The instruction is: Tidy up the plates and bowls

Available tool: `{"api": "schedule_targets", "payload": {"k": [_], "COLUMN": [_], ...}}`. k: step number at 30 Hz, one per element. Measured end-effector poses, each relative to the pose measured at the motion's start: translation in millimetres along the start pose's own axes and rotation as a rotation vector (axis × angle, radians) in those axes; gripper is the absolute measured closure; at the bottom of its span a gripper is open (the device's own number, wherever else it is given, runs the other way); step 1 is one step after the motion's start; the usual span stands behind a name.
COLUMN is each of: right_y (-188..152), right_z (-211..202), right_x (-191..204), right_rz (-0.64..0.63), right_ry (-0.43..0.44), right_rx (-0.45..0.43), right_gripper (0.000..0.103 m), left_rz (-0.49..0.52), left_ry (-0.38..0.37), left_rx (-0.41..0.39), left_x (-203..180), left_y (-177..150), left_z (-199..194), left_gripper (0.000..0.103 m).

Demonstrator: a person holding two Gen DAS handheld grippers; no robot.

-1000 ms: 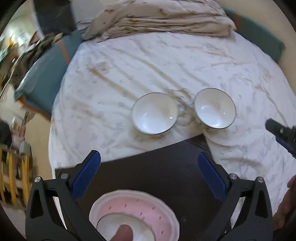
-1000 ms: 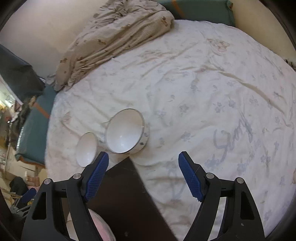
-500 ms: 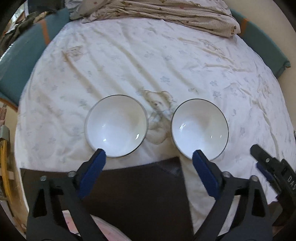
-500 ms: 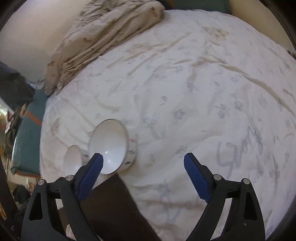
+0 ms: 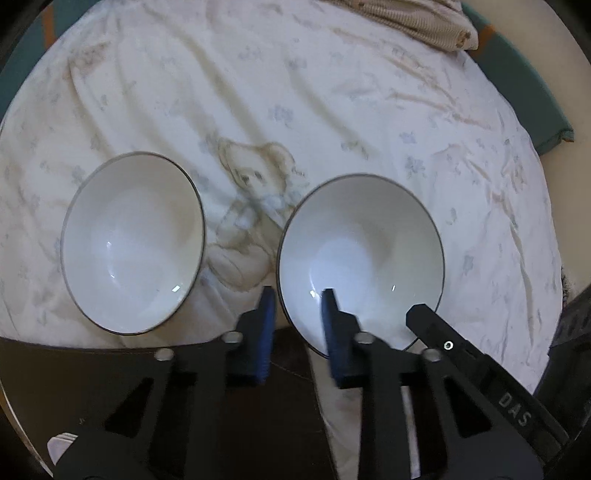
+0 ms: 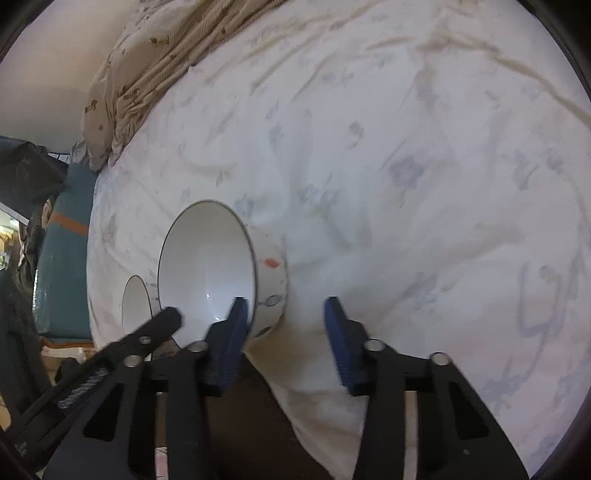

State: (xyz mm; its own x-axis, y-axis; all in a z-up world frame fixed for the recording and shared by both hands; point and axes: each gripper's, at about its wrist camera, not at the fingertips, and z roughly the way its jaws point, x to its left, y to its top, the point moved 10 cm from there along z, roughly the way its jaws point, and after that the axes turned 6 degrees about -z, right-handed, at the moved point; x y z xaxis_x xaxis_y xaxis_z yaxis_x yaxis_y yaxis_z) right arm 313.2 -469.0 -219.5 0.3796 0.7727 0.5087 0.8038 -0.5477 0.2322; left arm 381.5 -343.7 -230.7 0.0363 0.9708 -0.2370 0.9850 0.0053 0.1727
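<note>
A bed covered by a white sheet printed with a teddy bear fills both views, with a rumpled beige blanket at the upper right of the left wrist view and a dark board along the lower left.

Going left to right in the left wrist view: the left bowl sits alone at centre left, the bear print lies between, and the right bowl sits at centre right. The left gripper has its blue pads drawn close, one outside and one inside the near rim of the right bowl; they straddle the wall, though whether they already pinch it I cannot tell. At lower right the tip of the other tool pokes in.

In the right wrist view the right gripper is spread, its left pad inside the same bowl's rim and the other over the sheet.

Risks, as I judge them: both tools at one rim could collide; a thin-edge pinch on smooth glazed ware may slip, and the soft bedding lets the bowl tip.

Count: two bowls, both white with dark rims; two grippers; one board; no plate can be clearly made out.
</note>
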Motion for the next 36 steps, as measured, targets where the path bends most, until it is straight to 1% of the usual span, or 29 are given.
{"api": "schedule_targets", "payload": {"k": [3,6,8,11,13,14,15,16,18,21,25,27,30,34,36], "right_y": [1.7,0.1,0.0,0.6,-3.0,-4.7,-6.0,-6.5,-5.3,-5.3,-7.5,-6.9,-8.9,-13.4,-15.6], "right_z": [-0.1,2.0,2.8,9.4,18.9,21.8,23.9,24.3,20.8,15.3,6.0,-1.6,-13.5,-30.9,-40.7], "right_x": [2.7,4.0,3.3,5.0,5.1,4.9,5.6,7.7,8.6,12.3,20.1,24.7,31.5,41.3,47.4], "right_rz": [-0.005,-0.008,-0.007,-0.003,-0.015,-0.015,-0.013,-0.012,-0.013,-0.023,-0.033,-0.038,-0.03,-0.041,-0.051], "right_ry": [-0.009,-0.011,-0.018,-0.017,-0.042,-0.047,-0.043,-0.035,-0.049,-0.052,-0.045,-0.037,-0.007,0.009,0.02], "right_rx": [-0.004,0.005,0.006,0.003,0.025,0.034,0.04,0.042,0.037,0.033,0.031,0.023,0.018,0.009,0.0], "right_gripper": [0.068,0.074,0.074,0.074,0.075,0.076,0.082,0.085,0.086,0.087,0.088,0.088,0.089,0.09,0.09], "left_rz": [0.01,0.021,0.017,0.0,0.02,0.028,0.029,0.013,-0.004,0.014,0.017,0.021,0.016,0.046,0.061], "left_ry": [0.024,0.041,0.059,0.059,0.076,0.071,0.064,0.049,0.032,0.055,0.059,0.07,0.06,0.082,0.11], "left_rx": [0.006,0.033,0.046,0.074,0.065,0.053,0.049,0.048,0.051,0.035,0.018,0.013,-0.002,-0.048,-0.068], "left_x": [0.9,2.0,3.1,2.2,1.0,-0.8,-1.3,-1.1,0.4,-0.9,-1.6,-0.4,1.3,2.1,3.2], "left_y": [-1.1,-4.6,-5.2,-7.3,-9.6,-9.8,-9.8,-10.1,-10.8,-11.9,-14.1,-17.7,-23.3,-31.4,-37.0], "left_z": [5.7,11.4,17.6,32.3,33.1,30.9,28.6,26.0,20.9,10.5,-9.1,-19.2,-38.0,-65.4,-78.3], "left_gripper": [0.089,0.091,0.091,0.091,0.091,0.091,0.091,0.091,0.091,0.091,0.09,0.089,0.089,0.089,0.089]}}
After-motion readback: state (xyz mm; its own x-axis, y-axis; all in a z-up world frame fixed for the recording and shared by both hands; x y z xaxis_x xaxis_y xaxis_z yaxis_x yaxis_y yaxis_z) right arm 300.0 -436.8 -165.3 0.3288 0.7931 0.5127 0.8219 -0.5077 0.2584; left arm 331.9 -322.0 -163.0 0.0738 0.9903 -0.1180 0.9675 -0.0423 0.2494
